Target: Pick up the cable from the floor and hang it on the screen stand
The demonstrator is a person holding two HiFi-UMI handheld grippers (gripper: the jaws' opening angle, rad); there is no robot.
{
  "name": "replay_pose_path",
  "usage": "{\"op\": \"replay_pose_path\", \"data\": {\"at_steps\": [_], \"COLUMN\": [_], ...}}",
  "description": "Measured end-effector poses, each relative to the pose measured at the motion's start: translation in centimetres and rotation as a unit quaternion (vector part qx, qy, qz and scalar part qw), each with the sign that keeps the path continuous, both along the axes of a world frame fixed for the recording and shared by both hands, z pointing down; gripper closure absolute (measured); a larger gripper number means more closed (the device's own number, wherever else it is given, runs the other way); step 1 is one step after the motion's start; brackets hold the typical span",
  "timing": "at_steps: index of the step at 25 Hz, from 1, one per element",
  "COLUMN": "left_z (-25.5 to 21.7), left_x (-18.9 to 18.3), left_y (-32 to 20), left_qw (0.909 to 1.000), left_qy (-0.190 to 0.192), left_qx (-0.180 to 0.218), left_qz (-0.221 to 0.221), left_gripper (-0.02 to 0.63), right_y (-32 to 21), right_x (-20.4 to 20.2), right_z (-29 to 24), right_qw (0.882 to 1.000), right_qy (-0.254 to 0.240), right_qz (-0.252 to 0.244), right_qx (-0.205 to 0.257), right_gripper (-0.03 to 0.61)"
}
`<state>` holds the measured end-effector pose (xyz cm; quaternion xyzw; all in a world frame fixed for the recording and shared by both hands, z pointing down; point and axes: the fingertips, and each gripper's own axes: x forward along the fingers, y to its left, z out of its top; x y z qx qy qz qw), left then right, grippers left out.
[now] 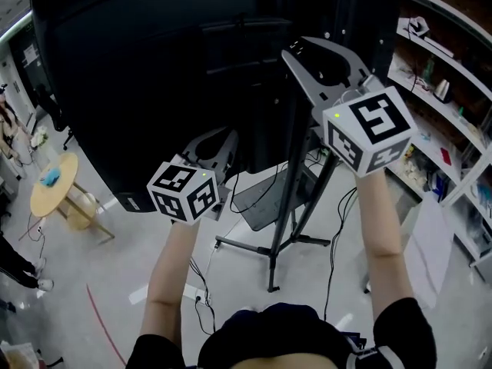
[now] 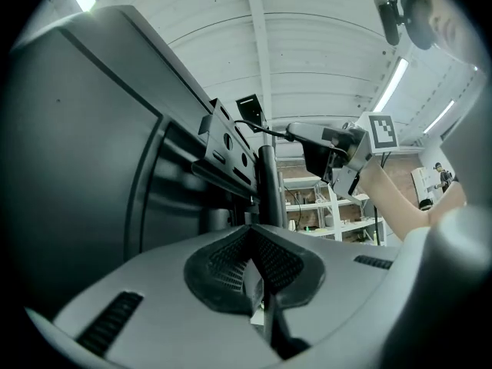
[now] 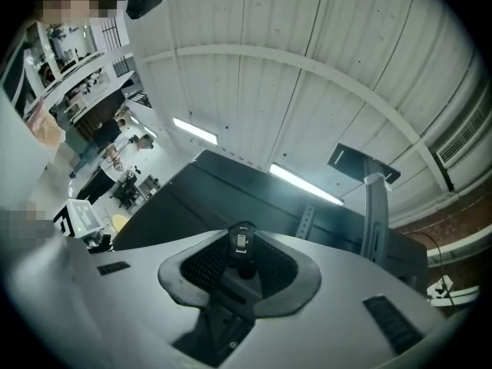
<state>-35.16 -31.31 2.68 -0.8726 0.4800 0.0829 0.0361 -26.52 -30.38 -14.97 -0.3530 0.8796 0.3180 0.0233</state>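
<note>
Clamping black cable plug (image 3: pixel 241 242) in my right hand-held gripper (image 3: pixel 242 258); dark upright screen stand post (image 3: pixel 374 221) sits ahead, right of jaws, nearer this hand; left hand-held gripper (image 2: pixel 254 271) jaws together.

- Thin black cable (image 2: pixel 267 131): its black plug end stands upright, clamped between the pads of the right gripper (image 3: pixel 243 237). The cord stretches from there towards the stand's top.
- Black metal tripod screen stand (image 1: pixel 290 167): the pole is upright and the legs splay on the pale floor. It carries a large dark screen.
</note>
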Motion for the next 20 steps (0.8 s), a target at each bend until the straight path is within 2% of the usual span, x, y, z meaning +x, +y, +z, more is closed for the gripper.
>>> {"op": "replay_pose_path", "data": {"at_steps": [7,17,20], "left_z": [2.7,4.7,5.0], "left_x": [1.7,2.4,2.6], "left_y": [0.5,0.9,0.9], "left_qw": [0.9998,0.9992,0.9992], "left_qy": [0.003,-0.002,-0.006], "left_qx": [-0.020,-0.039,-0.038], "left_qz": [0.008,0.007,0.008], "left_gripper": [0.611,0.611,0.611], "right_y": [-0.1,-2.7,-3.4], "right_x": [-0.5,0.3,-0.3], "right_z": [5.7,11.6,13.3], "right_qw": [0.999,0.993,0.993], "right_qy": [0.018,-0.001,0.008], "right_qz": [-0.008,-0.021,-0.013], "right_qx": [-0.033,-0.113,-0.119], "right_gripper": [0.469,0.461,0.451]}}
